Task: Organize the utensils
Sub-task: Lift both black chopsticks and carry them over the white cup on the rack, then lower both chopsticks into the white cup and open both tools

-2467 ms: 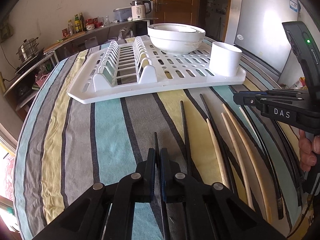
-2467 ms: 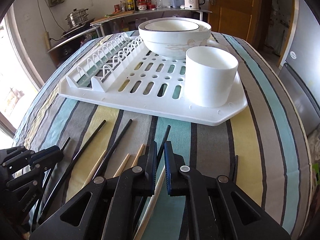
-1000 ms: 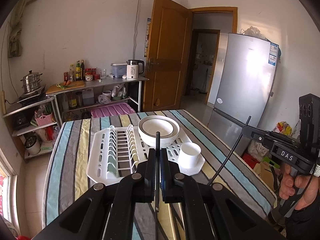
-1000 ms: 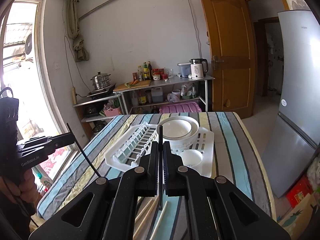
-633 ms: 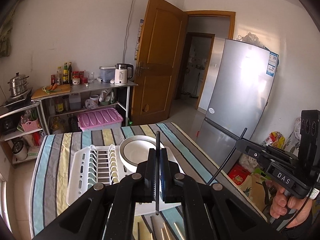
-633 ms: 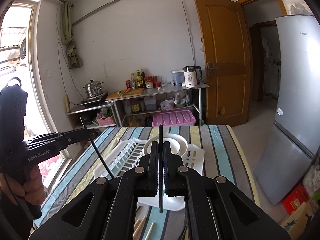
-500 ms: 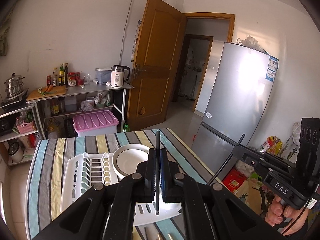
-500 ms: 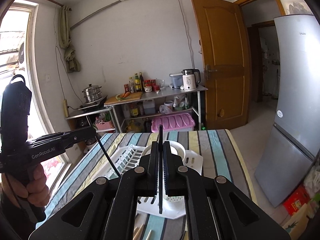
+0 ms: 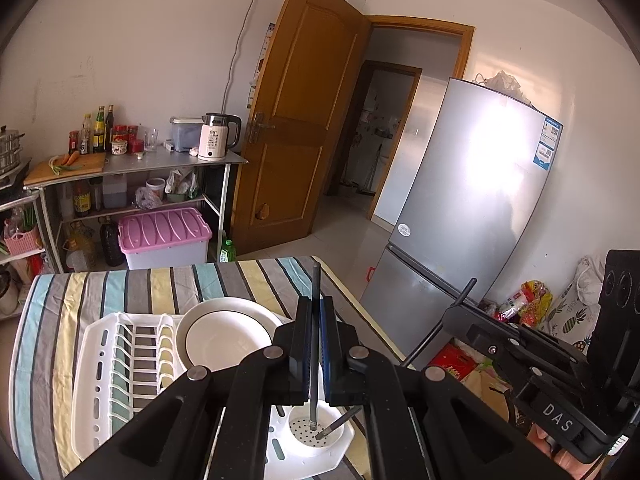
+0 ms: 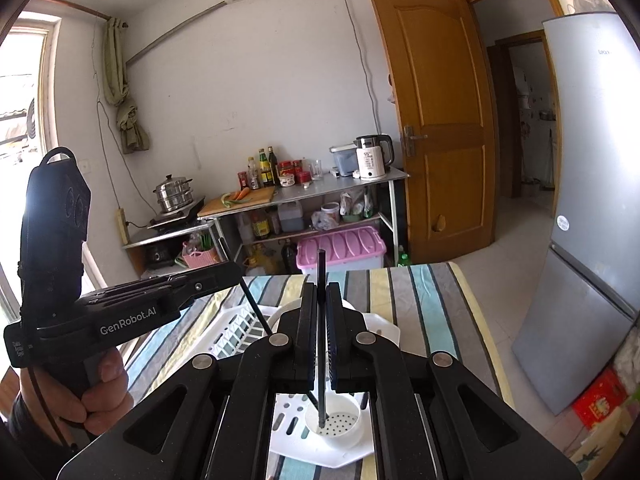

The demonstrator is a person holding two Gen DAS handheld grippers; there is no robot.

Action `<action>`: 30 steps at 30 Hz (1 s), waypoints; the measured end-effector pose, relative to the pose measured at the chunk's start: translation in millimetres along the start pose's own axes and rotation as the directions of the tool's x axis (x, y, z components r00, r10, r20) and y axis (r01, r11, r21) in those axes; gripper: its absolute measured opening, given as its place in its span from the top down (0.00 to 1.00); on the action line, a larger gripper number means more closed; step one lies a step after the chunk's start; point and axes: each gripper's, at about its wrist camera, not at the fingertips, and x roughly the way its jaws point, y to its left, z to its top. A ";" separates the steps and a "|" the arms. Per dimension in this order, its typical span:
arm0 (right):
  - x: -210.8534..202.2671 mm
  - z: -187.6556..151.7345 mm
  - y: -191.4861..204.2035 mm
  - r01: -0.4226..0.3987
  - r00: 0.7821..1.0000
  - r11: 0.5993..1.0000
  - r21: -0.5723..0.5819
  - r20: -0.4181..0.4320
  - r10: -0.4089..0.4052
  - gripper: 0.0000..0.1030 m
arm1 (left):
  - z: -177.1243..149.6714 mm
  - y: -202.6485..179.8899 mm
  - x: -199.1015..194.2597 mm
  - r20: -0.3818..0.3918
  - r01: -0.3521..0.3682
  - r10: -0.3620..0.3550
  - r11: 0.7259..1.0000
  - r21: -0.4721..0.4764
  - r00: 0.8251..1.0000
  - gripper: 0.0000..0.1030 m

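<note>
Two black chopsticks hang over a white perforated utensil cup, one in each handheld gripper.

Left wrist view: the left gripper (image 9: 315, 344) has its jaws clenched on a black chopstick (image 9: 315, 320), held nearly upright with its lower tip inside the utensil cup (image 9: 316, 428) at the near corner of the white dish rack (image 9: 96, 392). A second black chopstick (image 9: 440, 332), carried by the right gripper (image 9: 456, 312) at the right edge, slants down into the same cup. A white bowl (image 9: 228, 336) sits on the rack behind, all on the table (image 9: 48, 320) with its striped cloth.

Right wrist view: the right gripper (image 10: 320, 332) jaws are clamped on their black chopstick (image 10: 321, 280), its tip near the cup's holed floor (image 10: 334, 420). The left gripper (image 10: 224, 276), in a person's hand (image 10: 100, 392), holds its chopstick (image 10: 256, 312) angled toward the cup.

The chopsticks look light, stiff and smooth, so likely to swivel or slip in a pinch. Mid-length, where both are gripped, seems the steadiest hold. Once let go, each should drop the short way into the cup and lean on its rim.
</note>
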 end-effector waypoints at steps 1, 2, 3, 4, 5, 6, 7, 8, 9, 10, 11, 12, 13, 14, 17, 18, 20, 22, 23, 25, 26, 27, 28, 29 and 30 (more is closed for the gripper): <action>4.3 -2.5 -1.7 -0.003 1.000 1.000 0.006 -0.007 0.003 0.96 | -2.4 3.0 6.8 -0.009 0.006 -0.006 1.000 -0.015 1.000 0.97; 8.5 -4.7 -3.7 -0.005 1.000 1.000 0.013 -0.013 0.006 0.96 | -4.8 5.8 13.2 -0.019 0.010 -0.011 1.000 -0.027 1.000 0.97; 12.5 -7.2 -6.2 -0.008 1.000 1.000 0.021 -0.018 0.009 0.96 | -7.3 8.5 19.0 -0.027 0.014 -0.015 0.999 -0.037 1.000 0.97; 16.3 -9.0 -8.5 -0.011 1.000 0.999 0.030 -0.024 0.012 0.96 | -10.5 12.9 25.4 -0.034 0.017 -0.018 0.999 -0.046 0.999 0.97; 20.0 -10.6 -12.0 -0.016 0.999 0.999 0.040 -0.029 0.017 0.96 | -13.5 16.1 29.9 -0.040 0.020 -0.022 0.998 -0.056 0.999 0.97; 23.3 -12.1 -14.7 -0.020 0.999 0.999 0.050 -0.034 0.021 0.96 | -15.8 19.1 34.4 -0.046 0.024 -0.027 0.997 -0.067 0.999 0.97; 25.7 -14.5 -17.6 -0.022 0.999 0.998 0.059 -0.036 0.024 0.96 | -18.5 23.1 38.1 -0.050 0.028 -0.031 0.997 -0.078 0.998 0.97; 28.7 -16.3 -20.2 -0.025 0.999 0.997 0.067 -0.040 0.027 0.96 | -20.4 26.1 41.0 -0.054 0.030 -0.035 0.996 -0.089 0.998 0.97; 31.9 -18.3 -23.1 -0.027 0.999 0.997 0.076 -0.043 0.030 0.96 | -22.5 29.4 44.2 -0.058 0.030 -0.036 0.995 -0.098 0.998 0.97; 34.4 -20.2 -26.5 -0.027 0.998 0.996 0.087 -0.047 0.031 0.96 | -23.9 32.0 46.5 -0.063 0.030 -0.037 0.994 -0.104 0.997 0.97; 36.7 -22.0 -29.7 -0.024 0.998 0.995 0.095 -0.050 0.029 0.96 | -25.8 35.4 48.6 -0.068 0.029 -0.037 0.993 -0.110 0.997 0.97; 38.8 -24.2 -32.9 -0.021 0.998 0.995 0.101 -0.055 0.026 0.96 | -27.9 38.0 50.8 -0.073 0.029 -0.037 0.993 -0.114 0.997 0.97; 41.2 -26.5 -36.5 -0.016 0.998 0.994 0.108 -0.062 0.023 0.96 | -29.7 40.1 52.6 -0.077 0.026 -0.035 0.993 -0.114 0.996 0.97; 43.3 -28.8 -39.6 -0.011 0.997 0.994 0.113 -0.068 0.019 0.96 | -30.9 41.5 52.9 -0.073 0.019 -0.027 0.994 -0.111 0.997 0.97; 44.6 -34.0 -46.6 0.011 0.998 0.993 0.115 -0.070 -0.003 0.96 | -31.2 46.2 51.2 -0.075 0.014 -0.023 0.993 -0.116 0.997 0.97; 44.0 -33.5 -47.6 0.020 0.997 0.993 0.116 -0.070 -0.012 0.96 | -31.5 47.7 49.9 -0.075 0.000 -0.009 0.994 -0.109 0.997 0.96; 42.3 -33.7 -52.4 0.040 0.997 0.993 0.114 -0.074 -0.031 0.96 | -32.9 54.6 47.4 -0.077 -0.025 0.017 0.993 -0.111 0.997 0.96; 40.4 -35.2 -57.6 0.071 0.995 0.992 0.109 -0.080 -0.063 0.95 | -35.8 62.4 46.5 -0.084 -0.053 0.044 0.992 -0.113 0.996 0.96; 40.2 -35.7 -60.5 0.080 0.994 0.990 0.112 -0.082 -0.071 0.95 | -37.8 66.0 46.2 -0.090 -0.065 0.055 0.991 -0.114 0.994 0.96; 39.1 -37.2 -67.3 0.103 0.992 0.987 0.120 -0.091 -0.092 0.95 | -42.3 71.1 46.3 -0.100 -0.082 0.071 0.990 -0.111 0.992 0.95; 38.8 -38.2 -70.5 0.112 0.990 0.986 0.126 -0.097 -0.101 0.95 | -44.7 72.3 45.3 -0.104 -0.091 0.080 0.990 -0.105 0.991 0.95; 39.3 -39.5 -73.5 0.119 0.988 0.984 0.133 -0.109 -0.105 0.94 | -47.0 73.5 45.4 -0.111 -0.098 0.086 0.990 -0.101 0.990 0.95; 39.7 -40.6 -76.5 0.127 0.987 0.982 0.137 -0.119 -0.111 0.94 | -49.0 74.3 45.3 -0.116 -0.105 0.093 0.990 -0.096 0.989 0.95; 40.0 -41.8 -77.5 0.134 0.985 0.982 0.135 -0.128 -0.117 0.94 | -50.9 74.9 45.5 -0.121 -0.112 0.101 0.990 -0.091 0.988 0.95; 40.1 -43.0 -78.5 0.139 0.983 0.981 0.132 -0.136 -0.121 0.93 | -52.3 75.2 45.9 -0.125 -0.120 0.109 0.989 -0.088 0.986 0.95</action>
